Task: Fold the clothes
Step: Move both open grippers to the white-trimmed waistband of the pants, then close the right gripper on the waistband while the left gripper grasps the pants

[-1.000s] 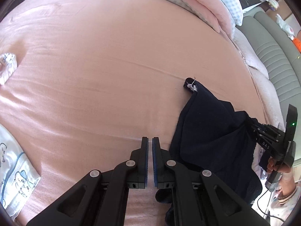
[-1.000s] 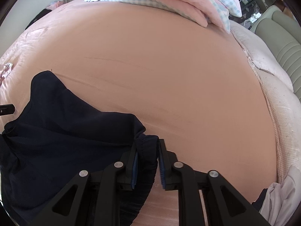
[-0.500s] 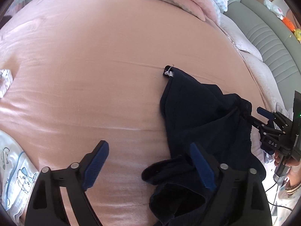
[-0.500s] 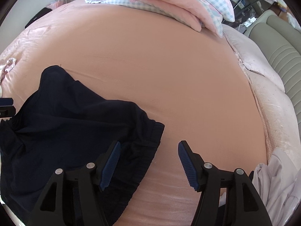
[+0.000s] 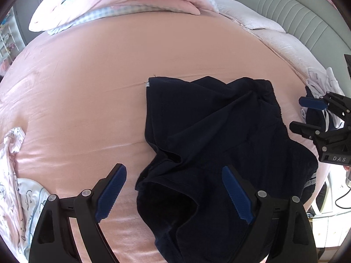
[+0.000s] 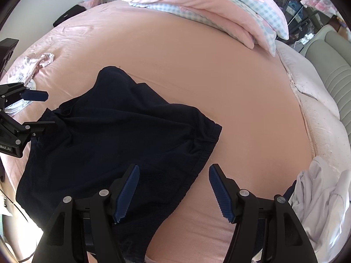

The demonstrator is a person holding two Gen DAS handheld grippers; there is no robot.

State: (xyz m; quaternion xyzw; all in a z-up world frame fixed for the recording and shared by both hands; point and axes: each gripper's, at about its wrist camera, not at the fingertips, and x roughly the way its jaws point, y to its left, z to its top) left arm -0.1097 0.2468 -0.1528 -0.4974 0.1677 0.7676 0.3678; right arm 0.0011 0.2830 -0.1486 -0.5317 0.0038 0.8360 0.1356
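A dark navy garment point(image 5: 210, 144) lies crumpled on the pink bed sheet point(image 5: 92, 87), and shows in the right wrist view point(image 6: 114, 135) with an elastic waistband at its right edge. My left gripper point(image 5: 173, 188) is open and empty above the garment's near left part. My right gripper point(image 6: 173, 186) is open and empty over the waistband edge. The right gripper also shows in the left wrist view point(image 5: 307, 114), open beside the garment's right side. The left gripper shows in the right wrist view point(image 6: 37, 109), open at the garment's left side.
Pink and checked pillows point(image 6: 215, 6) lie at the far end of the bed. White printed clothes point(image 5: 13, 175) lie at the left. A white garment point(image 6: 318, 197) is heaped at the right edge. A grey-green headboard point(image 5: 285, 11) stands beyond.
Both grippers have opened; the right one let go of the waistband, and the garment now lies on the sheet. Both have pulled back and up.
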